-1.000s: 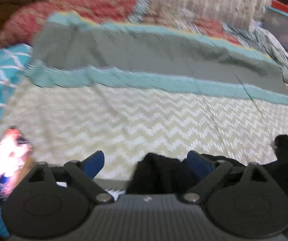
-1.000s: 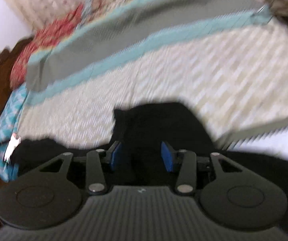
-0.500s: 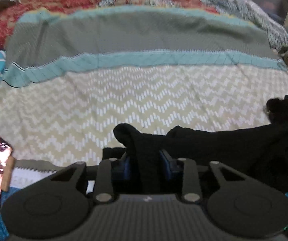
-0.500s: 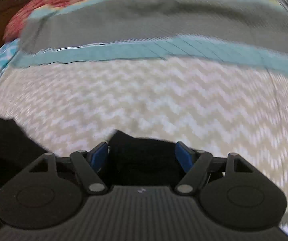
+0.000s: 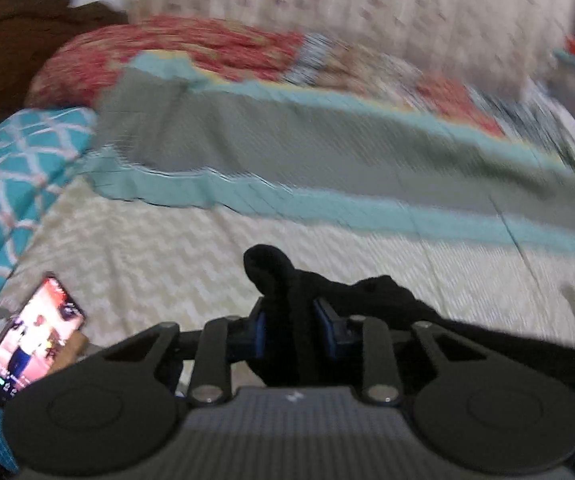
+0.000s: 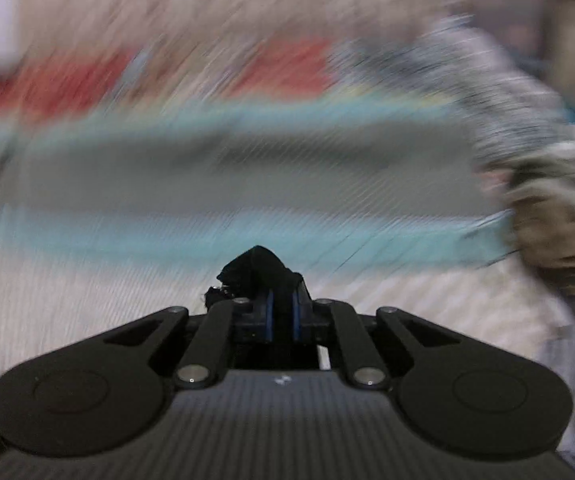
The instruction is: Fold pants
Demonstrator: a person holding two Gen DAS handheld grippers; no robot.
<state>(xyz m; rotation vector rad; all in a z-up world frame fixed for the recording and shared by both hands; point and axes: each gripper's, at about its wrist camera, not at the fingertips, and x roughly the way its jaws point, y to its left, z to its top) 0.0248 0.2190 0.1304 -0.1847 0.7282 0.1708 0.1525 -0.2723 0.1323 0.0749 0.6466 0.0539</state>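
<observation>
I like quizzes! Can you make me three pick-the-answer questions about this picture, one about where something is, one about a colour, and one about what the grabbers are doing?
1. Where does the phone lie?
A. at the left edge of the bed, beside the left gripper
B. on the red pillow
C. inside the pants

2. What colour are the pants?
A. red
B. black
C. white

3. What is the right gripper doing?
A. it is wide open over the bedspread
B. it holds the phone
C. it is shut on the pants

Answers:
1. A, its lit screen shows low on the left of the left wrist view.
2. B, the bunched cloth between the fingers is black in both views.
3. C, its blue pads pinch a black fold with almost no gap.
</observation>
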